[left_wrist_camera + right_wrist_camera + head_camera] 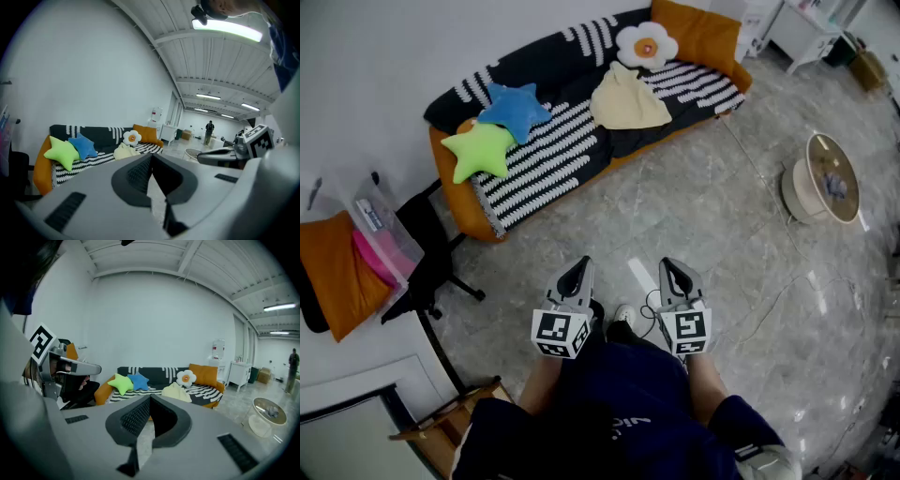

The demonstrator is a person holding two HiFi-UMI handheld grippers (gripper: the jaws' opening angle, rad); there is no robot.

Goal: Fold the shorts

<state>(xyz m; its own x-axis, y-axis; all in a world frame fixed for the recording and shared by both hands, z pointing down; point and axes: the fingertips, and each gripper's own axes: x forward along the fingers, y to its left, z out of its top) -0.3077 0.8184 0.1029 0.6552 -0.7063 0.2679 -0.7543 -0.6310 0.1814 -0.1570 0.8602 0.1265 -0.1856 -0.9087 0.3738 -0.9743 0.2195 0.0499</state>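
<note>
Both claws sit shut and empty at your waist, well short of the sofa [461, 202]. The left claw [583, 265] has its jaws pressed together on nothing, and the right claw [667, 265] is the same. Both are aimed across open floor [694, 216] toward the seat. A pale yellow cloth, most likely the shorts [626, 98], lies crumpled on the sofa's seat toward its right end. It rests on the black-and-white striped throw [544, 159], just in front of the flower cushion [645, 44]. It is well apart from the green star cushion [478, 150] and the blue star cushion [516, 108] at the sofa's left end. Nothing of the fold has begun.

The hazards, judged from here:
- **Closed jaws:** if you arrive with them shut, you will shove the cloth into a tighter heap rather than lift it.
- **Biting too deep:** the knitted throw may come up with the hem and drag the cover along.
- **Soft seat:** it may let a crease sag out.
- **The walk in:** you could clip the low round table [830, 178] off the sofa's right end if you drift that way.
</note>
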